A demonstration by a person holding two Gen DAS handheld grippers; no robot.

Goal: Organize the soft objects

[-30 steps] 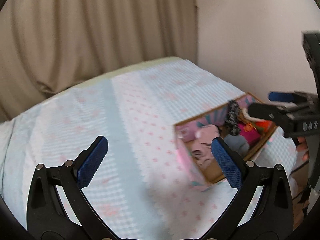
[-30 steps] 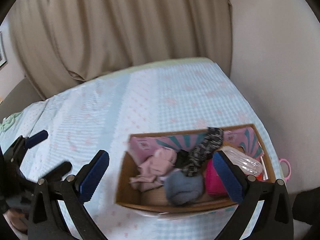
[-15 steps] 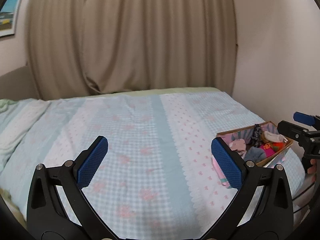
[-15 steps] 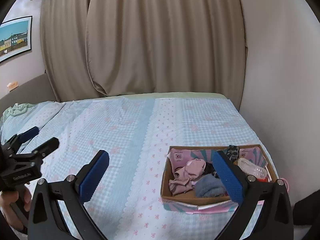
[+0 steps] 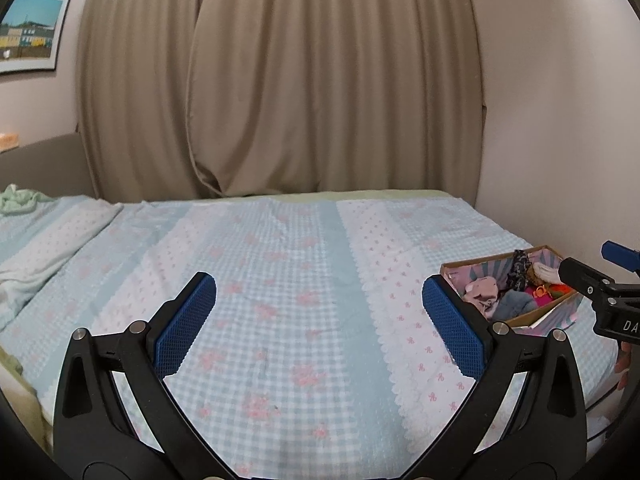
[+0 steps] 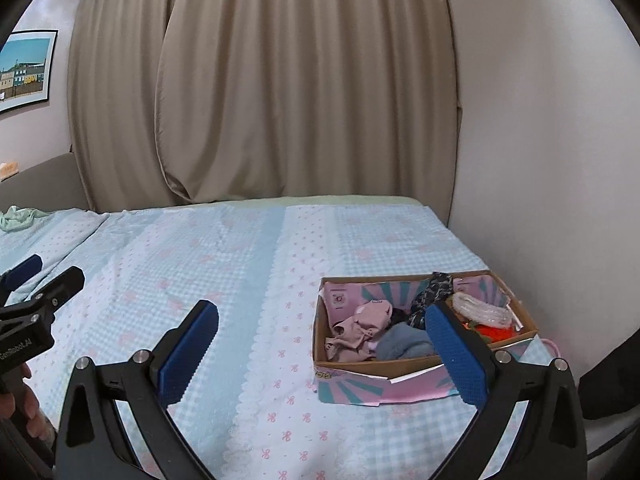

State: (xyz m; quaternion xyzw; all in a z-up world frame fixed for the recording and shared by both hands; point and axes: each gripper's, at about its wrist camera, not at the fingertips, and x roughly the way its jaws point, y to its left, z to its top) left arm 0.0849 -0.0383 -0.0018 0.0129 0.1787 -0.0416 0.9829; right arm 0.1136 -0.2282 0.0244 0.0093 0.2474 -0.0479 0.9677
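Observation:
A cardboard box (image 6: 404, 368) with pink and teal sides sits on the bed at the right. It holds a pink cloth (image 6: 362, 326), a grey cloth (image 6: 404, 342), a dark patterned cloth (image 6: 430, 294), a clear plastic bundle (image 6: 480, 308) and something orange (image 6: 494, 332). The box also shows in the left wrist view (image 5: 532, 312). My right gripper (image 6: 322, 354) is open and empty, held above the bed just left of the box. My left gripper (image 5: 320, 320) is open and empty over the middle of the bed.
The bed has a light blue checked cover (image 5: 280, 300) with pink flowers. Beige curtains (image 6: 260, 80) hang behind it and a wall (image 6: 540, 140) stands at the right. A green cloth (image 5: 20, 202) lies at the far left. A framed picture (image 5: 28, 32) hangs on the left wall.
Both grippers have pulled back and up from the box, and the views now take in the whole bed and curtains. Both stay open and empty.

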